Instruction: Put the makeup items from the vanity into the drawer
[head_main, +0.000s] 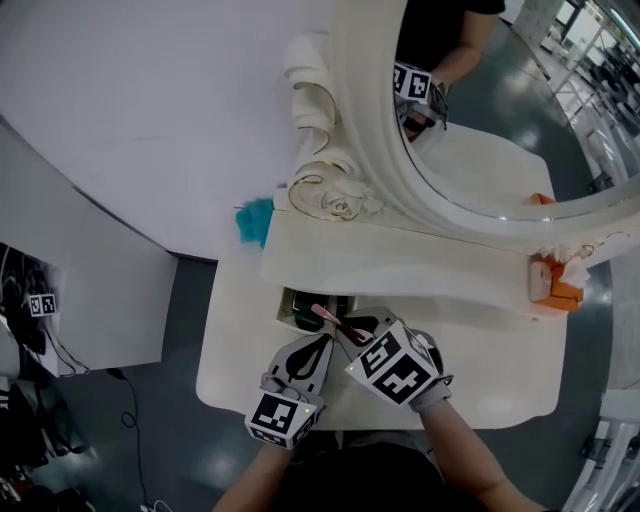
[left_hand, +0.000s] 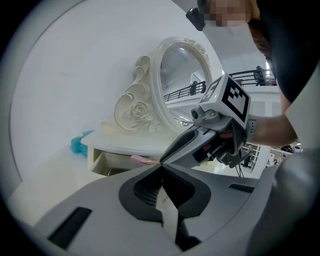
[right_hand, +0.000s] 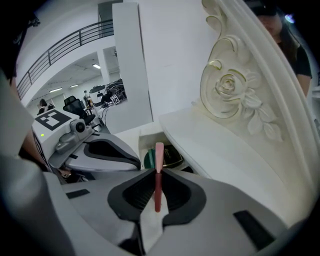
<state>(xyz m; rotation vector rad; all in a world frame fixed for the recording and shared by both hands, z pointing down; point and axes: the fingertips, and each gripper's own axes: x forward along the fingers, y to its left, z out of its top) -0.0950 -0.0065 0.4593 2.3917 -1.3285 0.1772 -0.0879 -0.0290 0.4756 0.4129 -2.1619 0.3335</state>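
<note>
We pinch the pink makeup stick (right_hand: 159, 150) in our right gripper (right_hand: 157, 175) over the open drawer (head_main: 286, 308) — poised to drop it in; our left gripper (left_hand: 161, 170) is closed, empty.

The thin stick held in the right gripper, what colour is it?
Pink, redder at its gripped end. The stick shows best in the right gripper view.

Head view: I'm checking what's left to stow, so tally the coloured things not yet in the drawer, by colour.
Pink: 1, stick
Teal: 1, fluffy thing
Orange: 1, box
Total: 3
</note>
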